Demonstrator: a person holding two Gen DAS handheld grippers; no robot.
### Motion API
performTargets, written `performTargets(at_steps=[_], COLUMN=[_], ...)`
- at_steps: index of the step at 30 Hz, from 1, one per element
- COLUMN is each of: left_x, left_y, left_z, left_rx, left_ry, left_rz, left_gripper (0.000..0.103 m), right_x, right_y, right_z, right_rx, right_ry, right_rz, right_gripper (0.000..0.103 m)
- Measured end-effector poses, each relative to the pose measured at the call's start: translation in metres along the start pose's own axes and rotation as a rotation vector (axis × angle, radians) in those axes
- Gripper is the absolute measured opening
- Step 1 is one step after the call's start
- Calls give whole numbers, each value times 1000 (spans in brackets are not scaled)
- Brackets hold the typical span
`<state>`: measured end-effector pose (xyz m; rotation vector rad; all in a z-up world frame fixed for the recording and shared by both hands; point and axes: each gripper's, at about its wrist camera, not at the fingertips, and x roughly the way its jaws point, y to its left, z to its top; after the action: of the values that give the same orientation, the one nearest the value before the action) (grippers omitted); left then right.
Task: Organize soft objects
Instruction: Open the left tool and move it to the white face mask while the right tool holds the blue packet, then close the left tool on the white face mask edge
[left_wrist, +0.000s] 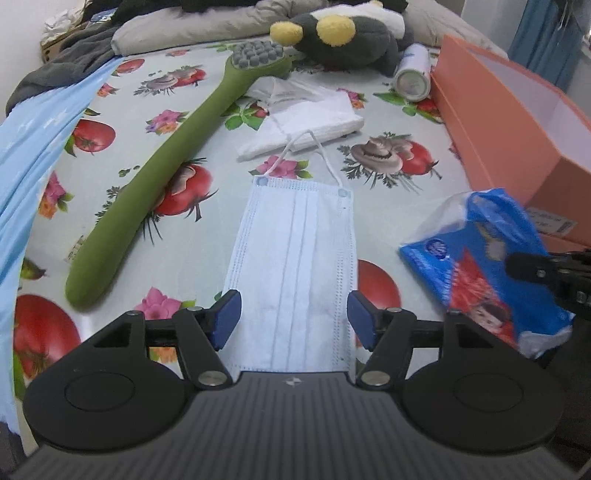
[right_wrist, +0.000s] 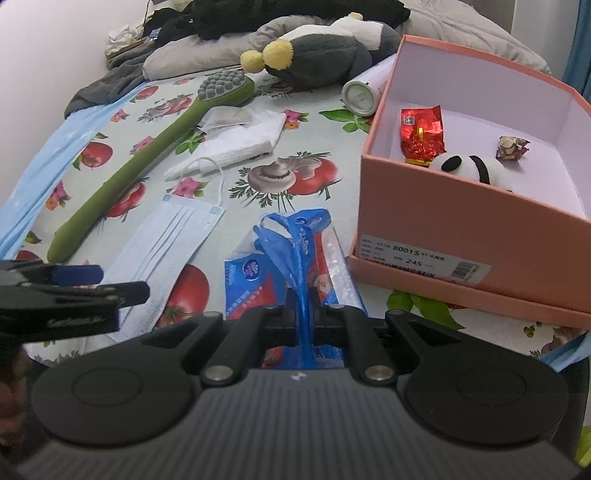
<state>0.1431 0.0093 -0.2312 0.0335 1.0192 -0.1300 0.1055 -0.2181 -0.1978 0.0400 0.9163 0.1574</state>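
The left hand-held gripper (left_wrist: 293, 314) stands wide, its blue pads on either side of the near end of a pale blue face mask (left_wrist: 295, 266) that lies flat on the bed's fruit-print sheet (left_wrist: 388, 206). The pads do not press on the mask; whether they brush its edges is hard to tell from this angle.

The right hand-held gripper (right_wrist: 303, 314) is closed tight on a twisted blue strip of the blue plastic tissue pack (right_wrist: 280, 258), which sits on the sheet just beside the pink box (right_wrist: 461, 236). The strip hides the gripper's fingertips, and the gripper body covers the near end of the pack.

Inside the box lie a red foil packet (right_wrist: 421, 134), a panda plush (right_wrist: 469, 168) partly hidden by the box wall, and a small wrapped item (right_wrist: 511, 147) too small to make out.

Farther up the bed lie a green long-handled brush (left_wrist: 177, 162), folded white cloth (left_wrist: 314, 122), a white canister (left_wrist: 412, 74) on its side against the box, and a grey plush with yellow ends (left_wrist: 343, 37), cut off at the top edge.
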Motion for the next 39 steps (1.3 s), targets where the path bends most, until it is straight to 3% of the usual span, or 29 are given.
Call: performTargets(at_steps=[7, 9, 10, 11, 14, 22, 24, 26, 29, 39], left_x=[19, 19, 20, 19, 18, 14, 13, 12, 9, -46], left_y=[4, 6, 8, 7, 7, 19, 18, 18, 21, 23], left_z=[-4, -5, -6, -6, -8, -9, -10, -10, -10, -2], left_rx=[14, -2, -6, -5, 0, -49, -51, -61, -109, -224], left_ry=[20, 16, 13, 10, -1, -14, -18, -22, -23, -141], left_rz=[3, -6, -8, -4, 12, 19, 13, 12, -15, -69], left_gripper=[70, 69, 69, 68, 61, 17, 9, 7, 5, 5], right_x=[7, 9, 9, 9, 11, 27, 29, 29, 26, -8], right_y=[-3, -4, -4, -3, -1, 7, 9, 9, 7, 11], right_z=[-1, 0, -1, -1, 0, -6, -8, -8, -6, 3], right_rx=[18, 22, 21, 17, -5, -35, -38, -43, -32, -13], right_ry=[45, 59, 58, 54, 50, 76, 78, 69, 61, -11], right_rz=[53, 59, 60, 65, 58, 64, 52, 35, 46, 61], right_gripper=[13, 31, 48, 52, 52, 50, 43, 21, 13, 8])
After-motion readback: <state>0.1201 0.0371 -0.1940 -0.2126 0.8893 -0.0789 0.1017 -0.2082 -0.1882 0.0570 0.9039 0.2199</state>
